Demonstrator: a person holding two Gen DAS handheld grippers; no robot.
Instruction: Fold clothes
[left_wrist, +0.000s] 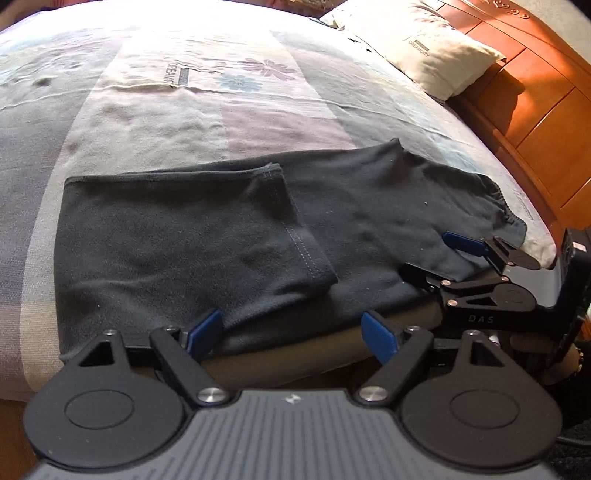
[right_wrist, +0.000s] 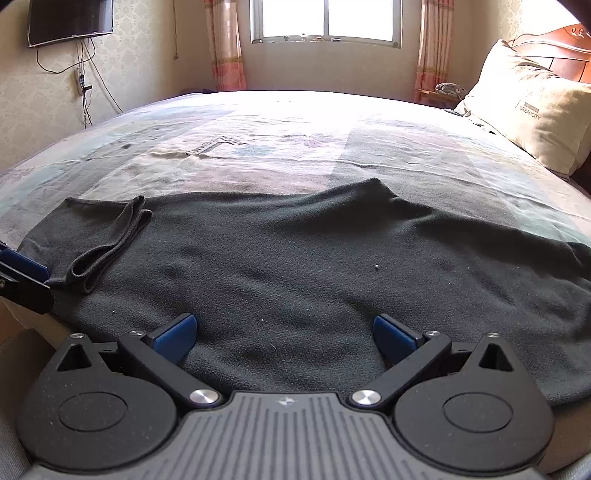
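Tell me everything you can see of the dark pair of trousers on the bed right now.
The dark grey, soft knit pair of trousers lies flat along the near edge of the patchwork bedspread. Its stitched leg hems are folded back over the legs, and a gathered elastic waistband sits at the other end, toward the cream pillow. Small lint specks dot it. Both the left tongs and right tongs stand open over its near edge.

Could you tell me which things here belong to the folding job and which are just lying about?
Part of the job:
- dark trousers, spread on the bed, one leg end folded over
- left gripper, open at the near edge
- right gripper, open over the cloth

Just there:
- bedspread
- pillow
- headboard
- wall TV
- window
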